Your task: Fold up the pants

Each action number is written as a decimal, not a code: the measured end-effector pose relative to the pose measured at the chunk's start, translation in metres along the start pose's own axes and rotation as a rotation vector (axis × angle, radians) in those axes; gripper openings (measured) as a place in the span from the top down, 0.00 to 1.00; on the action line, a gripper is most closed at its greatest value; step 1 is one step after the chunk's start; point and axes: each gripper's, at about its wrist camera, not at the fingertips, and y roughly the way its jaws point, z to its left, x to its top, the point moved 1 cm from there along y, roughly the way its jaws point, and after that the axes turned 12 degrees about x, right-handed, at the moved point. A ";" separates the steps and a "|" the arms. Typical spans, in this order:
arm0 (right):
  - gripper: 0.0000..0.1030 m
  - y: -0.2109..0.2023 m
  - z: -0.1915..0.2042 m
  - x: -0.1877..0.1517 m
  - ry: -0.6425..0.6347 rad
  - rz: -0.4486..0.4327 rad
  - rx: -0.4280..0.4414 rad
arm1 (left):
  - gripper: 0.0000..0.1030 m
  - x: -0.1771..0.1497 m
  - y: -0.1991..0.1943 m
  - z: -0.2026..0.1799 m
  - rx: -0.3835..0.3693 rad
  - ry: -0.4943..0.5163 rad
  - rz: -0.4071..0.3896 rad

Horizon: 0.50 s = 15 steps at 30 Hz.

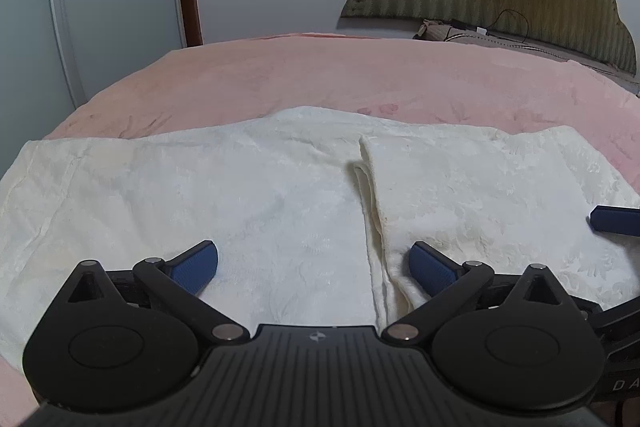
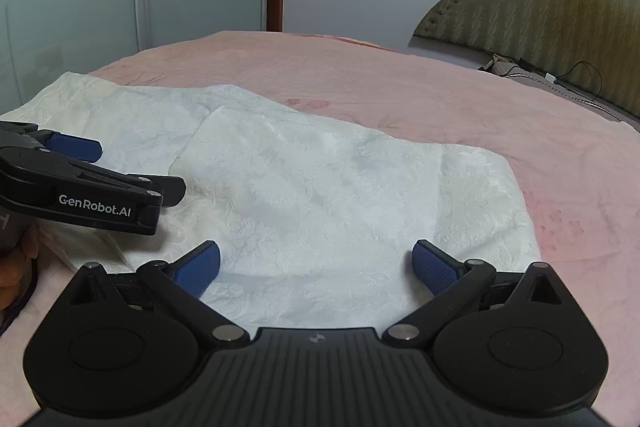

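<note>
Both my left fingers and right fingers stand spread wide, holding nothing. Just ahead of them the white pants lie on the pink bed, one end already folded over; I judge further folds remain.

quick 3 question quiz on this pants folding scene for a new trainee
1. True or false: the left gripper is clamped on the white pants.
2. What do the pants lie on? A) pink bedspread B) wooden table C) grey carpet
3. Fill in: the right gripper has its jaws ____.

Key:
1. False; its jaws stand wide, with nothing pinched.
2. A, the pink bedspread.
3. Open, above the folded-over layer.
</note>
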 end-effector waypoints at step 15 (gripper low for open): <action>0.00 0.001 -0.004 0.000 0.057 0.002 -0.006 | 0.01 -0.001 0.001 0.009 -0.068 -0.036 0.018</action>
